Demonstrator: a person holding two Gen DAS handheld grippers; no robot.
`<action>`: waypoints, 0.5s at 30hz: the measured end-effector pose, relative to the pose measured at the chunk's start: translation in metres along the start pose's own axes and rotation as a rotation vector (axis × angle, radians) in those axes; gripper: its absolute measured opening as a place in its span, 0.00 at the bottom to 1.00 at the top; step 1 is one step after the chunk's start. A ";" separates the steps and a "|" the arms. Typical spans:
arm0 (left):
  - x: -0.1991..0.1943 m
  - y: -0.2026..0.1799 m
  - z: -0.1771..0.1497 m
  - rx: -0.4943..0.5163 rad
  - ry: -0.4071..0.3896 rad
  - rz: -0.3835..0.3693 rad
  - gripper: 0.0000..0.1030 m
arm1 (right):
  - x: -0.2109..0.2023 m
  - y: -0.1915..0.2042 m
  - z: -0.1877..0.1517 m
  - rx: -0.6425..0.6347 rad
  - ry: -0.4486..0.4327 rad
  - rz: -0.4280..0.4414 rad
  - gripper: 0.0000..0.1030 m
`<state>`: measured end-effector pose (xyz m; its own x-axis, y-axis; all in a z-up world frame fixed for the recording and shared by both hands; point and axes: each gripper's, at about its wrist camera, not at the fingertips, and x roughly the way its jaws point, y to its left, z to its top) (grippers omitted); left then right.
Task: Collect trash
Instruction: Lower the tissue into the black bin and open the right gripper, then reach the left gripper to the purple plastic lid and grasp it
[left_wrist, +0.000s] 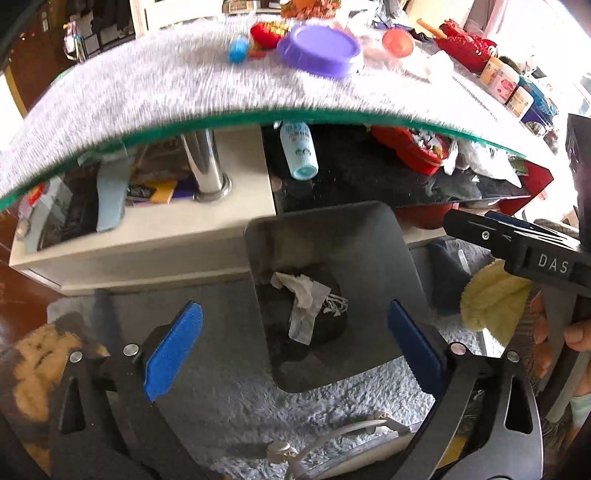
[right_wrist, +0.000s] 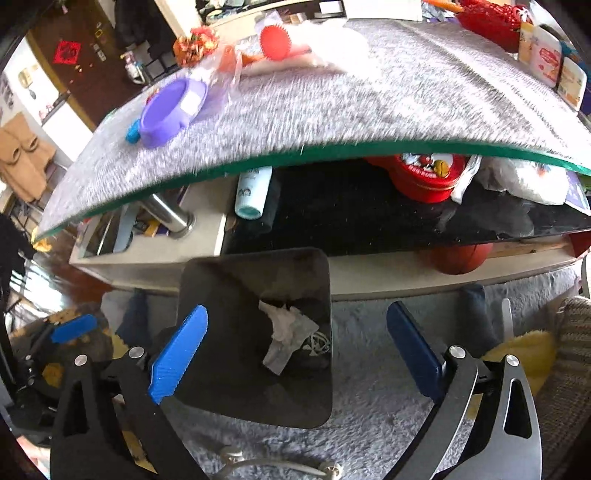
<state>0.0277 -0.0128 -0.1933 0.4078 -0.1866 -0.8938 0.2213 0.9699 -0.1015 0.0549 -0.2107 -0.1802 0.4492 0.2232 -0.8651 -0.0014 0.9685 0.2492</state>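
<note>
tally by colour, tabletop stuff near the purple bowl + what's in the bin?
Purple: 1, bowl
Blue: 1, capsule
Red-orange: 1, round lid
White: 1, crumpled tissue in the bin
Total: 4
Other tabletop clutter is too blurred to sort.

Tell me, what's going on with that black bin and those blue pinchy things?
A person is tidying up trash with a pair of tongs in each hand. Both the left tongs and the right tongs hang over the black bin on the fluffy rug, wide open with nothing between them. Crumpled white tissue already lies at the bottom of the bin. More clutter waits on the grey-covered table, like a purple lid.
</note>
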 end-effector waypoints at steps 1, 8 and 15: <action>-0.003 -0.001 0.002 -0.002 -0.004 0.001 0.92 | -0.005 -0.001 0.003 0.005 -0.007 -0.002 0.95; -0.033 -0.002 0.027 -0.024 -0.063 0.001 0.92 | -0.042 -0.003 0.032 0.024 -0.097 0.008 0.96; -0.049 0.001 0.062 -0.046 -0.116 0.009 0.92 | -0.063 -0.007 0.065 0.017 -0.170 -0.006 0.96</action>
<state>0.0630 -0.0126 -0.1229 0.5103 -0.1924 -0.8382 0.1774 0.9772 -0.1163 0.0851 -0.2392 -0.0993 0.5939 0.1938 -0.7808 0.0160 0.9675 0.2523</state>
